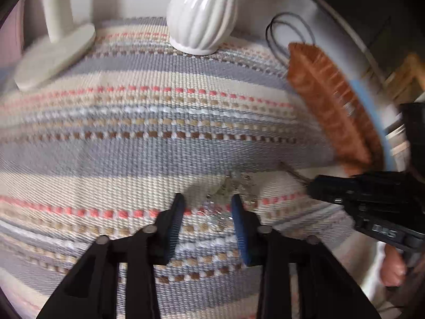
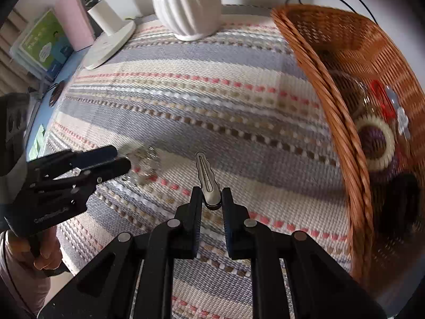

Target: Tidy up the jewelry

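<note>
Between the pads of the right gripper sits a slim silver metal hair clip with a smooth, dull sheen and wavy edges. Under both pairs of jaws lies a coarse woven cloth mat, matt and ribbed, striped grey, cream, pink and tan. Just ahead of the left gripper, whose pads look like ridged blue rubber on matt black plastic, lies a glinting silver metal chain piece, blurred. To the right of the right jaws stands a brown wicker basket, rough-plaited. Far ahead stands a glossy white ribbed ceramic vase.
</note>
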`<state>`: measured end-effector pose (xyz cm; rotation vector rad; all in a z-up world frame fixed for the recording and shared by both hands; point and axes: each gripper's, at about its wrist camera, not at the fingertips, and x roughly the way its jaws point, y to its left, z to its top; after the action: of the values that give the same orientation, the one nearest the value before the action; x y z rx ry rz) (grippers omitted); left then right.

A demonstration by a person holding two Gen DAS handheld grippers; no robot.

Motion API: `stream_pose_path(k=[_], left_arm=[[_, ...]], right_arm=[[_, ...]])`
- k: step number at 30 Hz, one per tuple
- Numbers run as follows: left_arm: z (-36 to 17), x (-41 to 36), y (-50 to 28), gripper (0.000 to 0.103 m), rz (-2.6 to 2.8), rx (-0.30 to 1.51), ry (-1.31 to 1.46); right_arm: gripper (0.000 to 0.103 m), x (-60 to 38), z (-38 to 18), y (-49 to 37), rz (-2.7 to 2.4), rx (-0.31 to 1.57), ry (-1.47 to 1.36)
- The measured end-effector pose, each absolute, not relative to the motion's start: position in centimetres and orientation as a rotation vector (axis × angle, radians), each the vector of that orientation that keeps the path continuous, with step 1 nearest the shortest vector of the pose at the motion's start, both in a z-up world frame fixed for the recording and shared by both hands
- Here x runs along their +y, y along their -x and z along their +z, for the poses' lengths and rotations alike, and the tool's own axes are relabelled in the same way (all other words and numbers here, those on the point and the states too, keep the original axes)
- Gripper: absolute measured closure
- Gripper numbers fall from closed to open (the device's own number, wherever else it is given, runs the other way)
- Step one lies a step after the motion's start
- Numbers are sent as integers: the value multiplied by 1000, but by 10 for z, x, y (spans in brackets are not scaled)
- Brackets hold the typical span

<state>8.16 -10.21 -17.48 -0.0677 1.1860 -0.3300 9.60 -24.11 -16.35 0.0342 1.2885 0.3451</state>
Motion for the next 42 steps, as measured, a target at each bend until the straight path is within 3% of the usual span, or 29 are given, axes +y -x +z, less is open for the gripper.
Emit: stream_pose_path(k=[5, 10, 12, 18, 28, 34, 42], left_arm=[[-175, -139, -78, 84, -226, 1178, -200], [-175, -135, -84, 84, -236, 1190, -169], [-174, -131, -81, 95, -240, 1179, -166], [-165, -86, -71, 95, -335, 1196, 125], [-103, -33, -64, 95, -534, 1074, 532], [-68, -44, -69, 95, -606, 1023, 533], [-24, -116, -103, 95, -785, 961, 429]], right_arm=[[86, -243, -171, -86, 318, 1282, 8], [85, -238, -173, -82, 302, 1257, 52], [85, -233, -173, -79, 296, 1244, 85], [86, -232, -170, -75, 300, 1240, 92], [86, -261, -135, -54, 354, 1231, -58], [86, -282, -107, -46, 367, 1191, -151], [86, -354, -57, -49, 231, 1063, -219]])
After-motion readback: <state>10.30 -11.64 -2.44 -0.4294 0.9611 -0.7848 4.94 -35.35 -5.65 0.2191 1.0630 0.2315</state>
